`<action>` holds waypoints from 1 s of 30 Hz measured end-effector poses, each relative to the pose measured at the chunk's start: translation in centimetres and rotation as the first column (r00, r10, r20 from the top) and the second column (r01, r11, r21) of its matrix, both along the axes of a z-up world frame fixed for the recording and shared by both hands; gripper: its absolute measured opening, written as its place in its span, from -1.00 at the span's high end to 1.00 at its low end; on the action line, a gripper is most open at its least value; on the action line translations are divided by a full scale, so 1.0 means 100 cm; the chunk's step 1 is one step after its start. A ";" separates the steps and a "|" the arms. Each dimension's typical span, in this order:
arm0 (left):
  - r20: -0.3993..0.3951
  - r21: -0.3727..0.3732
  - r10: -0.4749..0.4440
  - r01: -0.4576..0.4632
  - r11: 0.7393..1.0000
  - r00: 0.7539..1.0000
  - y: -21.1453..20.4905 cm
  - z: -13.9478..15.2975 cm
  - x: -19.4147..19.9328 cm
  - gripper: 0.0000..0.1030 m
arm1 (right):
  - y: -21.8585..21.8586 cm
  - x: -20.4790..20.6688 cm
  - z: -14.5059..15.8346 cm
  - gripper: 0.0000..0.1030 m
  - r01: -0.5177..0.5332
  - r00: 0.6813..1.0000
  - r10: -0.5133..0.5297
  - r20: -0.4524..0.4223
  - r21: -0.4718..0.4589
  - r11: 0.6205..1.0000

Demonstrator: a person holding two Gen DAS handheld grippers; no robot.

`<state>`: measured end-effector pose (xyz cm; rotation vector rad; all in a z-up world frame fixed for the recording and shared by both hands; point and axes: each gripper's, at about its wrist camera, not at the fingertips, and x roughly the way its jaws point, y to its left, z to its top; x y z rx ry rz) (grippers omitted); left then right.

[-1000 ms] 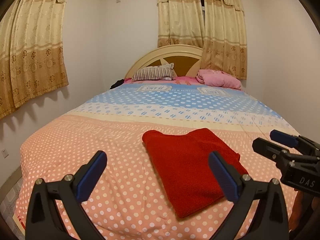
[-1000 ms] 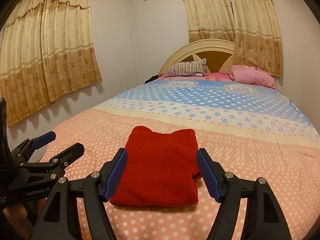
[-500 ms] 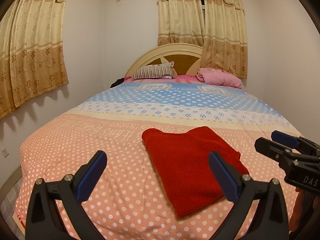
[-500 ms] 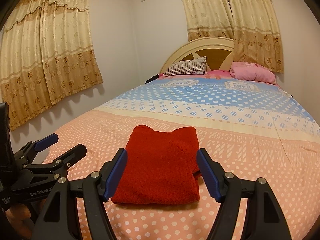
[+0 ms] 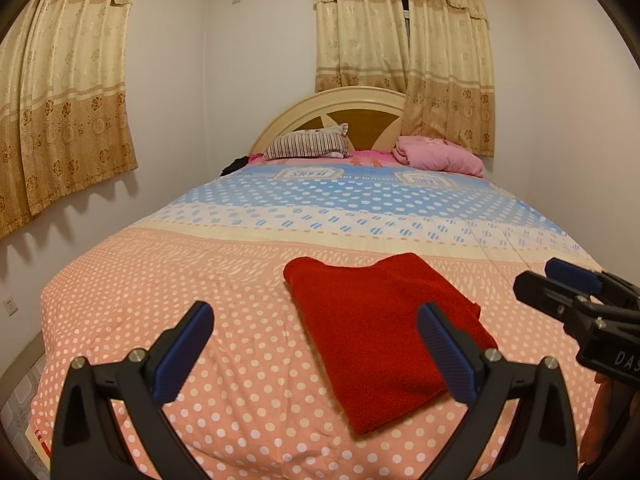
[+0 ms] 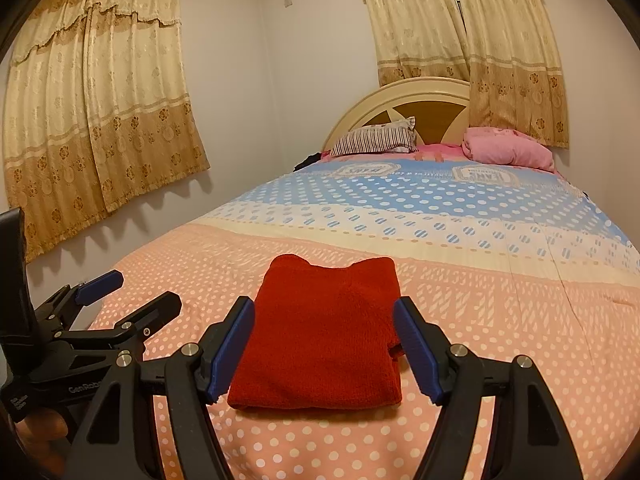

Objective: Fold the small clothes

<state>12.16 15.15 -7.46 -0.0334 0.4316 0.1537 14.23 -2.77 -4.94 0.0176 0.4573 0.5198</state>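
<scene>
Bedroom, white walls [image 5: 260, 60], gold floral curtains [image 5: 68, 92] on L wall and behind headboard. Bed [image 6: 500, 300] fills most of rm: spread is peach w/ white dots at near end, cream band mid, blue dotted toward the head. Cream arched headboard [image 5: 340, 98] w/ brown panels at far end. Striped pillow [image 5: 306, 146] lies against it, L of centre; pink pillow [image 5: 438, 156] to its R, well apart from the near end. Small dark item at bed's far L corner, too small to tell what.

Red garment [image 6: 324, 340] lies folded on peach part of spread, near foot of bed, flat, roughly rectangular, two soft bumps along its far edge. Looks knit/terry; can't tell garment type.

Right gripper [image 6: 325, 350] hangs over near edge of bed, pointing at the garment, angled down a bit. Jaws stand wide apart, blue pads either side of the folded piece in its own view, clear of it, nothing held.

Left gripper [image 5: 316, 352] beside it, to the L, same tilt. Jaws wide apart too, empty; in its view garment sits toward R pad, not touched. Part of a hand [image 6: 38, 426] shows under L gripper's body.
</scene>
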 end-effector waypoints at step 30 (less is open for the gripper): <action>-0.006 0.017 -0.003 0.003 1.000 1.000 -0.007 0.001 0.000 -1.00 | 0.000 -0.001 0.001 -0.41 -0.006 1.000 0.006 0.004 0.002 1.000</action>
